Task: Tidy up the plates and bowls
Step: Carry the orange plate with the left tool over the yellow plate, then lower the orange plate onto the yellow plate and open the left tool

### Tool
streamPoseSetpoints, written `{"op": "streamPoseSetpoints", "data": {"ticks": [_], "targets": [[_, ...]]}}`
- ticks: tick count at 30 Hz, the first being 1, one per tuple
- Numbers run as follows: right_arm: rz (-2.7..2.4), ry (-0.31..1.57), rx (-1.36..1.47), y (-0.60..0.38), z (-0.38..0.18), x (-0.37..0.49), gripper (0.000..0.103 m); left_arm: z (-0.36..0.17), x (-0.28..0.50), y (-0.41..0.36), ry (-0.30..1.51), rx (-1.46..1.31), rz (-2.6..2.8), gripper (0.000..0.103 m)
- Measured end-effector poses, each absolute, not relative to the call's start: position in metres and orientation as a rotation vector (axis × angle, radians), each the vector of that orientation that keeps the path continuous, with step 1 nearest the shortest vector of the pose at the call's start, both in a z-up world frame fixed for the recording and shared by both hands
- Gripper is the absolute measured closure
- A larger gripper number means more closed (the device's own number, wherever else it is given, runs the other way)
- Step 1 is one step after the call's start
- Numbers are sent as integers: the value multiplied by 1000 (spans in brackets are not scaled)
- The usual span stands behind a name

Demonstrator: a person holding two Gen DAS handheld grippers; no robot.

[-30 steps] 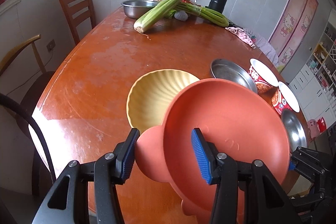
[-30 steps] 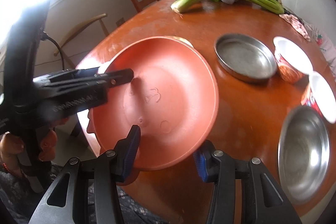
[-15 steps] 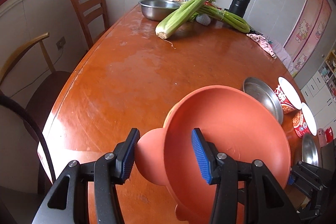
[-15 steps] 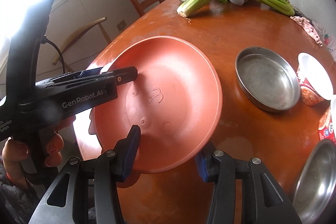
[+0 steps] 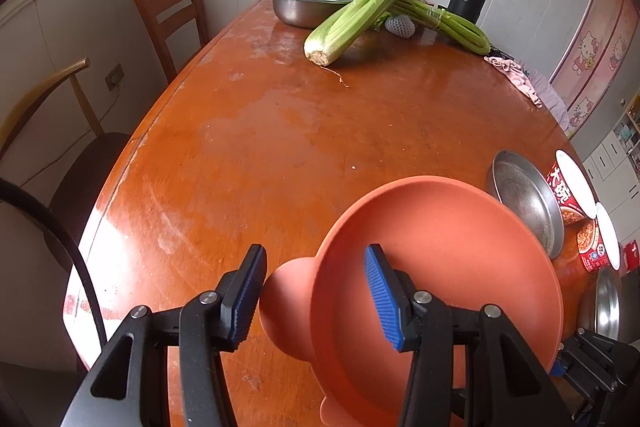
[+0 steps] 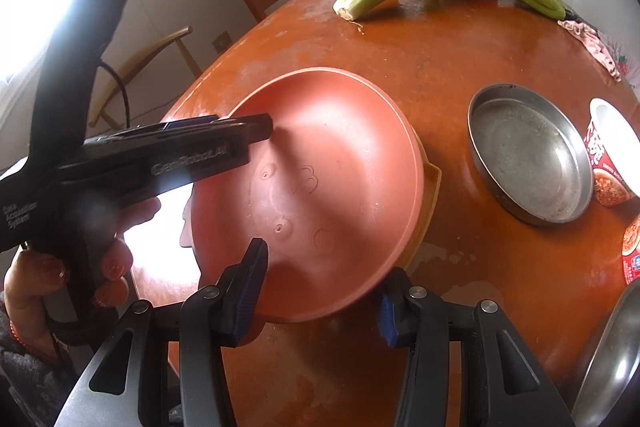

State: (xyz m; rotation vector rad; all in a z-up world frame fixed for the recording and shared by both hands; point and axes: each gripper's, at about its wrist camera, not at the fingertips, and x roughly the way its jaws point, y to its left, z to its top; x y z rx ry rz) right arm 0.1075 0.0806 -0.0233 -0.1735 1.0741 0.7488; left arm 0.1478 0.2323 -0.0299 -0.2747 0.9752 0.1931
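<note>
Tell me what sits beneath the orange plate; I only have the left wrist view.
Observer: A yellow plate lies beneath the orange plate. Its rim peeks out on the side toward the steel pan.
Operator: Check the right tongs.
Observer: The right tongs clamp the orange plate's near rim, with one pad on top and the other tucked under the edge.
Operator: Describe what holds my left tongs.
Observer: A hand is wrapped around the handle of the left tongs, at the picture's left edge.
</note>
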Motion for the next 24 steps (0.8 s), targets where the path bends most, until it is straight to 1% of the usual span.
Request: {"op": "streamPoseSetpoints", "data": {"ticks": [9,14,24], "targets": [[727,1075,-141,66,-24,111,52,-38,154,231,996,-274,188,52],[730,1062,-193,69,-23,107,52,-36,150,230,990,-270,190,52],[707,1066,-177,58,-21,106,52,-40,149,230,1002,-289,190,52]]}}
